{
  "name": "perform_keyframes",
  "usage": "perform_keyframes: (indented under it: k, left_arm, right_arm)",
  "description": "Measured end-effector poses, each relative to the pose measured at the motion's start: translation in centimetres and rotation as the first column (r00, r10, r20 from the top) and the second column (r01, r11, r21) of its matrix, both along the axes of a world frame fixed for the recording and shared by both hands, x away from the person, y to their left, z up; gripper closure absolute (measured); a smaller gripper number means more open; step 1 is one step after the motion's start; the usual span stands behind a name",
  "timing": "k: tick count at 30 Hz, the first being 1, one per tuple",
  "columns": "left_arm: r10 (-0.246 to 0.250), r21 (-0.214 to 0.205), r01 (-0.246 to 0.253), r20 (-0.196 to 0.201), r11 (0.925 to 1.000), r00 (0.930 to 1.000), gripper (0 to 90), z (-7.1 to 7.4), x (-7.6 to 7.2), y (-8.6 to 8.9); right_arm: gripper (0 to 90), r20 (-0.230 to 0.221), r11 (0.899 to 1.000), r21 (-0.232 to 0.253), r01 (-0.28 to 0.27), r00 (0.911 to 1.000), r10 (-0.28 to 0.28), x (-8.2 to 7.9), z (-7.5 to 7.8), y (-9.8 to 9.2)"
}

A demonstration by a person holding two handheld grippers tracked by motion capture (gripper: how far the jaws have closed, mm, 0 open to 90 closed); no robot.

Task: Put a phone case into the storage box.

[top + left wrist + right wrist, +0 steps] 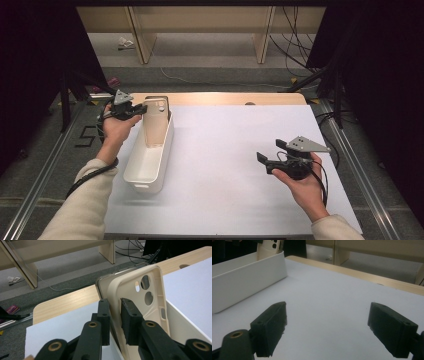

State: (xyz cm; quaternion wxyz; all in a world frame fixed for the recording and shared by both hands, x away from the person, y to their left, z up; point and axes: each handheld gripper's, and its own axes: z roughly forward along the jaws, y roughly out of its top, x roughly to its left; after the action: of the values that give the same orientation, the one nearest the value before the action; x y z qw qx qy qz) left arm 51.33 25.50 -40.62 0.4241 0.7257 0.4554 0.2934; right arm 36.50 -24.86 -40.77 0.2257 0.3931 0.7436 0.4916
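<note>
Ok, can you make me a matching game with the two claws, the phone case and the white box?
Things:
1. left claw
2. right claw
3. phone case
4. white box

What fits:
A. long, white, sitting on the white table top
B. beige, with round holes, standing on end in the box
C. jaws wide apart, nothing between them
D. jaws pinching the beige edge

Pairs: 1-D, 2-C, 3-B, 4-A
</note>
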Motion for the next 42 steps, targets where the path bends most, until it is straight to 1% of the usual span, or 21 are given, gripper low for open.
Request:
perform_keyframes:
  k: [21, 30, 39, 42]
  left_arm:
    - [0.013, 0.017, -0.013, -0.022, 0.9998, 0.9997, 75.7, -0.3, 1.0, -0.2]
    - [0.017, 0.026, -0.016, -0.033, 0.9995, 0.9993, 75.1, -0.5, 1.3, -0.2]
    - [0.024, 0.026, -0.023, -0.040, 0.9994, 0.9989, 75.2, -0.7, 1.5, -0.3]
    - [0.025, 0.029, -0.024, -0.038, 0.9993, 0.9990, 74.6, -0.7, 1.6, -0.3]
  right_arm:
    - [16.5, -0.005, 1.000, 0.001, -0.003, 1.0000, 0.003, 0.0, 0.0, 0.0]
    - [16.5, -0.005, 1.000, 0.002, -0.003, 1.0000, 0.003, 0.0, 0.0, 0.0]
    - [16.5, -0.005, 1.000, 0.002, -0.004, 1.0000, 0.004, 0.0, 0.0, 0.1]
    - [16.5, -0.005, 1.000, 0.002, -0.005, 1.0000, 0.005, 0.0, 0.0, 0.1]
